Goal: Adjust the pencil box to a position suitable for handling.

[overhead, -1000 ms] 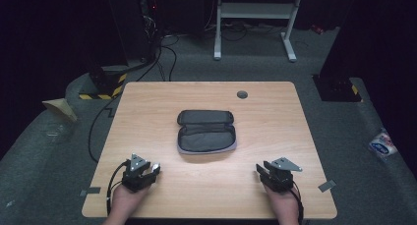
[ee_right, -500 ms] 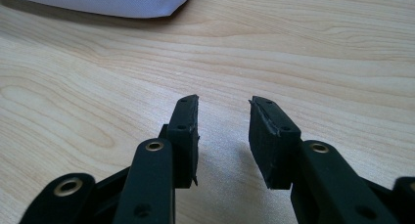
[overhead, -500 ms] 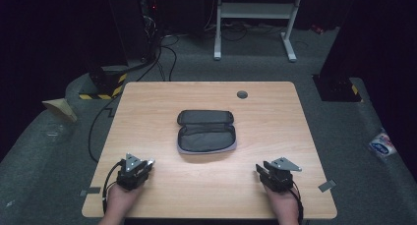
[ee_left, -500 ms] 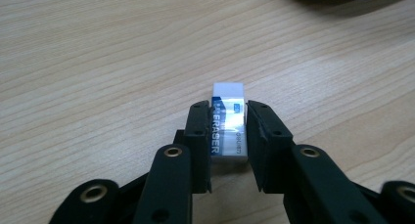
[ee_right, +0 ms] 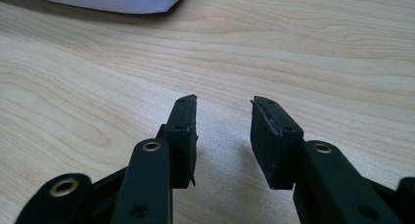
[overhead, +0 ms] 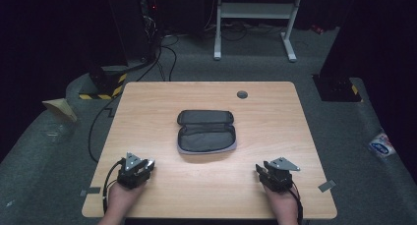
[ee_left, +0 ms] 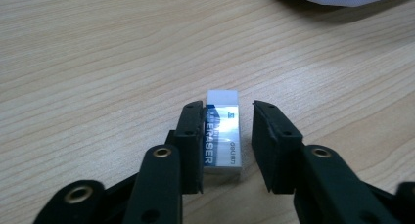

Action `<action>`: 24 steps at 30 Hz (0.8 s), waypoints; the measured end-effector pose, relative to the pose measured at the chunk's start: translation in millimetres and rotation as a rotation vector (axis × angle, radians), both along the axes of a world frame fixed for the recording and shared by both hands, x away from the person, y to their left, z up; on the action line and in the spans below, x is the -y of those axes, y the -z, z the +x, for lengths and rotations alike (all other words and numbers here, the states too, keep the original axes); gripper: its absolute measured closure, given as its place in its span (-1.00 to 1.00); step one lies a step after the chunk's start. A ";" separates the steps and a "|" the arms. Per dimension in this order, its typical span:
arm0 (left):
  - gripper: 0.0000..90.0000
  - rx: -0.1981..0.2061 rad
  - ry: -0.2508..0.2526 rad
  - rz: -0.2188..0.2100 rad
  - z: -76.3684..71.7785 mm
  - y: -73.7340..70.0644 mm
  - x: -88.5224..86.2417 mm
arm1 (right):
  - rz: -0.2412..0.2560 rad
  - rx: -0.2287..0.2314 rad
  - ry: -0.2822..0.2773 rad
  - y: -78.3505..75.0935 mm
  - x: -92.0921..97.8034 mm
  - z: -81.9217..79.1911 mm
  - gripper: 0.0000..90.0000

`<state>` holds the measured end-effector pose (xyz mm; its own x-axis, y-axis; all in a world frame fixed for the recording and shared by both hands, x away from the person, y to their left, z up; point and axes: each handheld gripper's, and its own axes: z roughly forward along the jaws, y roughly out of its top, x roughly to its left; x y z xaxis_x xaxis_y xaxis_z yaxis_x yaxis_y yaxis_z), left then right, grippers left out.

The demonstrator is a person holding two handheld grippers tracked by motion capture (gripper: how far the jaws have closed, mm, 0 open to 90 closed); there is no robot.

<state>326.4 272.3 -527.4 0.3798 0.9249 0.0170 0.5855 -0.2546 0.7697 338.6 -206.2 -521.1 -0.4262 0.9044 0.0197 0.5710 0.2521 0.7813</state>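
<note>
A: Left tongs (ee_left: 227,136)?
B: Part open, straddling an eraser (ee_left: 222,133) lying flat on the bench (overhead: 275,117), on the person's side of the open pencil case (overhead: 205,131) and off to its left. One jaw touched the sleeve, the other stood clear. Not gripped.
A: Right tongs (ee_right: 223,136)?
B: Part open, empty, near the case's other side.
A: Risk?
B: Uneven closing could've pushed the eraser sideways or twisted it out.
A: Text?
B: "ERASER" was readable; smaller print wasn't.
</note>
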 end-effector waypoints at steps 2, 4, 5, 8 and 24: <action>0.54 -0.001 -0.002 -0.002 0.0 0.0 -0.6 | -0.002 -0.001 0.002 0.0 0.0 0.1 0.37; 0.60 0.001 -0.001 -0.002 0.3 0.1 -0.7 | -0.006 -0.003 0.001 0.2 0.0 0.5 0.37; 0.60 0.001 -0.001 -0.001 0.3 0.1 -0.7 | -0.009 -0.004 0.000 0.3 -0.2 0.7 0.37; 0.61 0.003 0.000 0.002 0.1 0.0 -0.7 | -0.014 -0.007 0.001 0.3 -0.9 1.1 0.37; 0.62 0.046 0.005 -0.004 -5.5 -5.6 -3.6 | -0.058 -0.016 -0.009 1.1 -5.3 2.7 0.27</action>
<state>320.9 275.9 -521.8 0.3834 0.9231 0.0309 0.5479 -0.2542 0.7970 341.3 -200.9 -522.2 -0.4342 0.9004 -0.0257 0.5808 0.3017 0.7561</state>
